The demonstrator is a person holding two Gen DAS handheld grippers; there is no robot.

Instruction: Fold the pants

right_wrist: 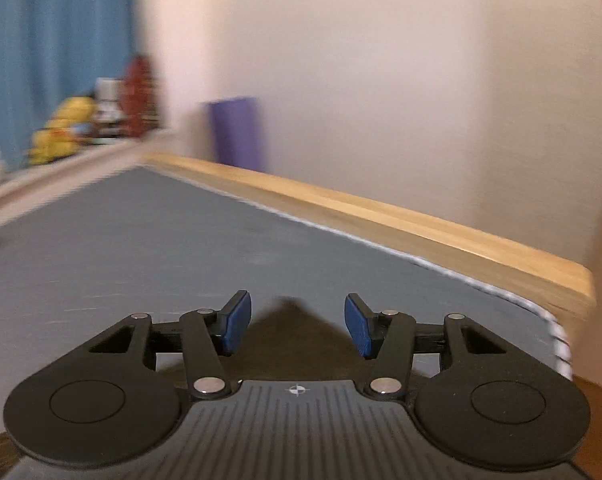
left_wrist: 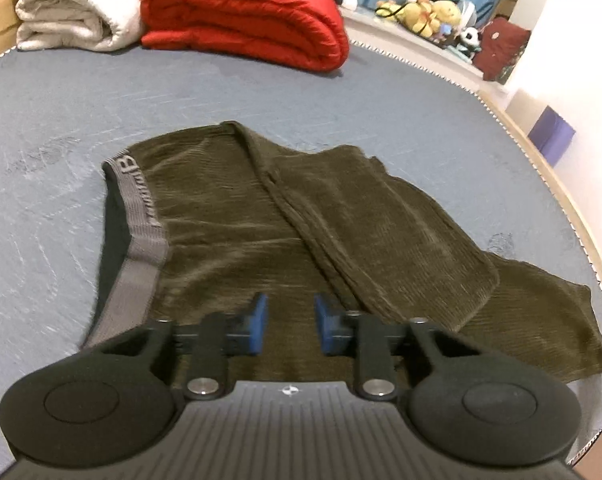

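Olive-brown corduroy pants (left_wrist: pixel 229 216) lie folded on the grey-blue bed cover (left_wrist: pixel 61 100), their grey waistband (left_wrist: pixel 141 216) at the left and a leg laid back across the top. My left gripper (left_wrist: pixel 291 316) hovers over the near edge of the pants. There is a narrow gap between its blue pads (left_wrist: pixel 261 320) and nothing in it. In the blurred right wrist view, my right gripper (right_wrist: pixel 297 320) stands open above a corner of the pants (right_wrist: pixel 293 344) and holds nothing.
A folded red quilt (left_wrist: pixel 245 12) and a white blanket (left_wrist: pixel 73 12) lie at the far end of the bed. A wooden bed rail (right_wrist: pixel 381 216) runs along the right side by the wall. Stuffed toys (left_wrist: pixel 425 12) and a purple box (right_wrist: pixel 237 132) stand beyond it.
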